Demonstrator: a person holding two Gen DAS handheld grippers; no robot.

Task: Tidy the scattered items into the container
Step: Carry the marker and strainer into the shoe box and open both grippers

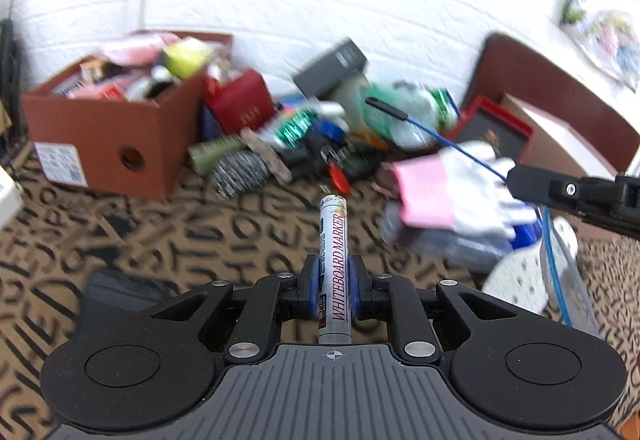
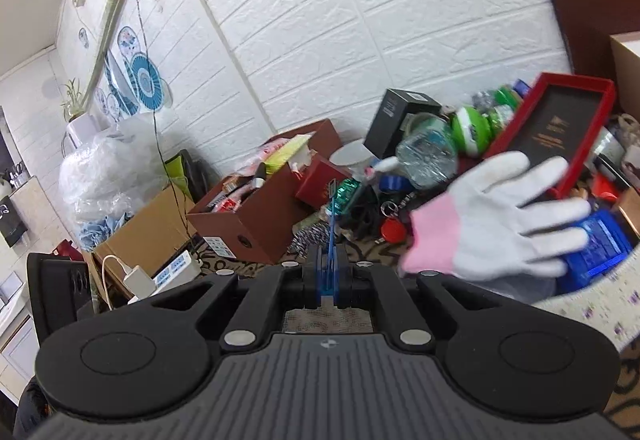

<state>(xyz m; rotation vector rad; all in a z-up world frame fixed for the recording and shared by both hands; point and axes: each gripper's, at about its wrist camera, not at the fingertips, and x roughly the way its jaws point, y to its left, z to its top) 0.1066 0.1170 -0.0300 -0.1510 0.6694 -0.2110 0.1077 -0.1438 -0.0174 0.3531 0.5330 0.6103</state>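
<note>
White marker (image 1: pixel 334 260) pinching in left gripper (image 1: pixel 335 282), lengthwise along fingers; brown box (image 1: pixel 120 136) lying ahead-left; right gripper (image 2: pixel 329 272) clamping blue stick (image 2: pixel 331 224).

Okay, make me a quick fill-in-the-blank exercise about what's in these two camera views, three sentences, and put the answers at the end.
1. The left tool is shut on a ____ marker.
2. The right tool grips a thin ____ stick.
3. The white glove lying on the pile has a ____ cuff.

Missing words: whiteboard; blue; pink
</note>
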